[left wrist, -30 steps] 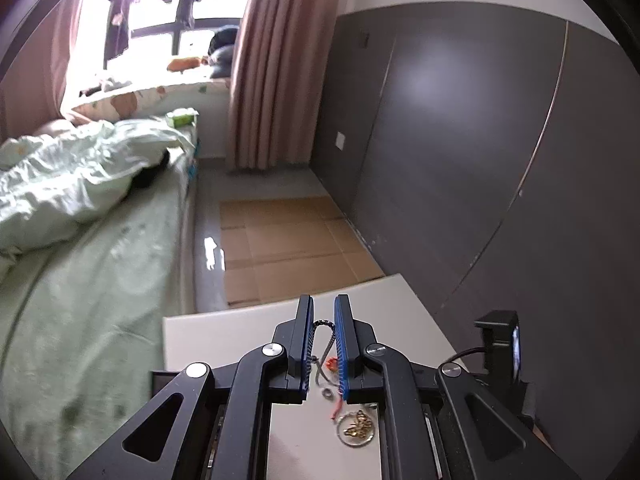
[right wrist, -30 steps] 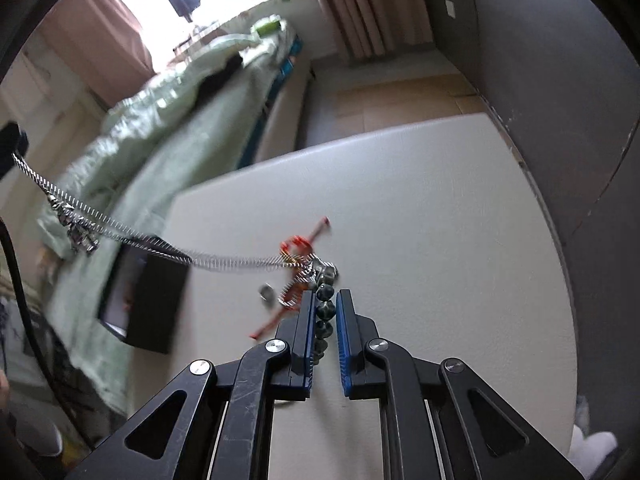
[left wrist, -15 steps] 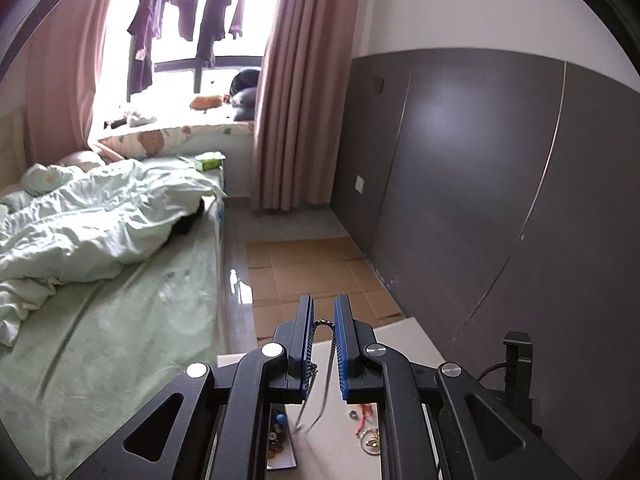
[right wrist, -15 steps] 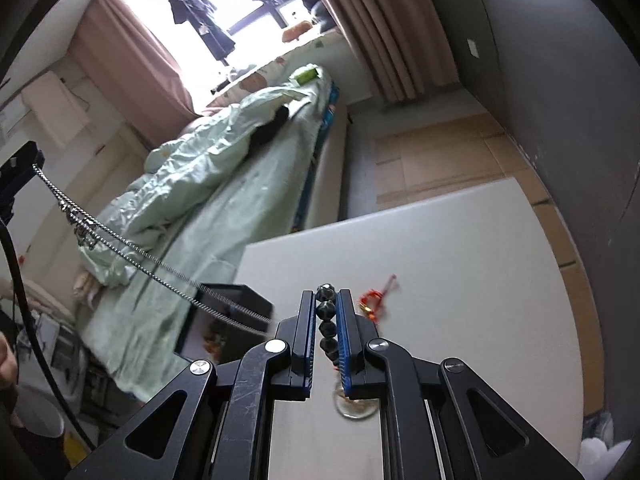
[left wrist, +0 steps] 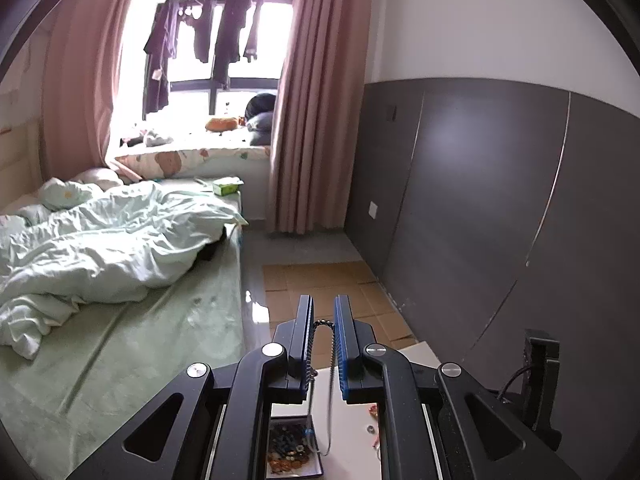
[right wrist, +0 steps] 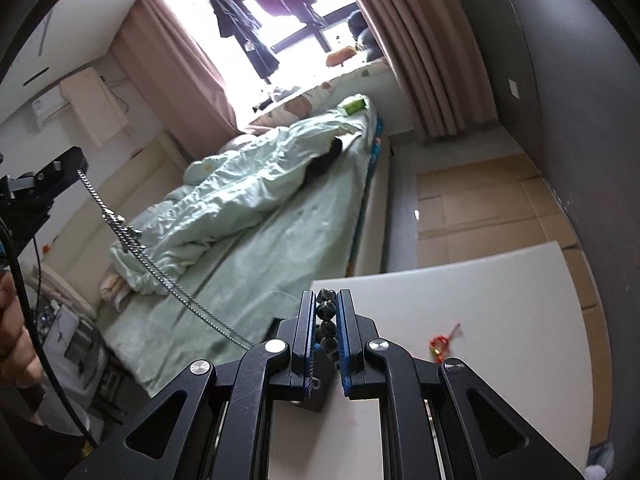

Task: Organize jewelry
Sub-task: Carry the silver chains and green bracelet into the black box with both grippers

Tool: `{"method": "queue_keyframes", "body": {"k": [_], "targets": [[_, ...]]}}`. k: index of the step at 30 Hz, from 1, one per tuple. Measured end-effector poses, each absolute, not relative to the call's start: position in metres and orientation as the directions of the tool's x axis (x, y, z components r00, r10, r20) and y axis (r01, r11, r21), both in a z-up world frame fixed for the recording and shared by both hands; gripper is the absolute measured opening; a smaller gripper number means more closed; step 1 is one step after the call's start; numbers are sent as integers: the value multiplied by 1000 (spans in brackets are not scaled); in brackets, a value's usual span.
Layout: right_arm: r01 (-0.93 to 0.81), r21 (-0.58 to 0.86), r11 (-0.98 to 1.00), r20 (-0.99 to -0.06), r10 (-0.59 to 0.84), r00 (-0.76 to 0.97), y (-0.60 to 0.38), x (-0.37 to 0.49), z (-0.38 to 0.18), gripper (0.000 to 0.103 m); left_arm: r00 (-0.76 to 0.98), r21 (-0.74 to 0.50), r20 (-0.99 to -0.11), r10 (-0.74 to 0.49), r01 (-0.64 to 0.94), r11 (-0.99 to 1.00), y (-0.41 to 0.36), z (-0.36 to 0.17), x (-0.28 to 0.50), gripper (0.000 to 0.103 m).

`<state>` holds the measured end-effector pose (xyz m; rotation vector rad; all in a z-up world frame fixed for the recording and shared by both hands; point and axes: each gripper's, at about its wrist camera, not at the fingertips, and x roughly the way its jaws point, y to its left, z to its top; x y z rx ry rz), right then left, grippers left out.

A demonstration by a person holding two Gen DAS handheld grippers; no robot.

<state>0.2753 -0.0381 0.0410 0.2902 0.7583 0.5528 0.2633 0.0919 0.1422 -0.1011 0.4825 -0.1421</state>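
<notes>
My left gripper (left wrist: 323, 322) is shut on a silver chain necklace (left wrist: 330, 392) and holds it high; the chain hangs down toward a black jewelry box (left wrist: 294, 446) with beads inside on the white table (left wrist: 352, 424). In the right wrist view the left gripper (right wrist: 60, 172) shows at far left, with the chain (right wrist: 160, 272) running down behind my right gripper. My right gripper (right wrist: 327, 304) is shut on a dark bead bracelet (right wrist: 326, 312), lifted above the table (right wrist: 480, 320). A red cord charm (right wrist: 442, 342) lies on the table.
A small ring (left wrist: 371, 429) and red cord bits (left wrist: 374, 410) lie on the table right of the box. A bed with a pale green duvet (left wrist: 100, 248) stands left of the table. A dark wall panel (left wrist: 500, 220) runs along the right. A black device (left wrist: 540, 368) stands at the table's right edge.
Both grippers have risen away from the table. The silver chain has pulled free of the red cord and bead pile and now hangs over the box. The bead bracelet came up with the right gripper.
</notes>
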Motion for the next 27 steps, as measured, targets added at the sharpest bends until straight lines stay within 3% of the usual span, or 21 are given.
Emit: {"method": "queue_keyframes", "body": {"k": [11, 27], "targets": [[-422, 421, 803, -538, 596, 597, -10, 272, 66, 11, 892, -125, -431, -139, 94, 988, 106, 156, 260, 11], [-421, 419, 804, -595, 594, 541, 11, 270, 33, 11, 800, -240, -572, -182, 49, 970, 128, 52, 289, 11]]}}
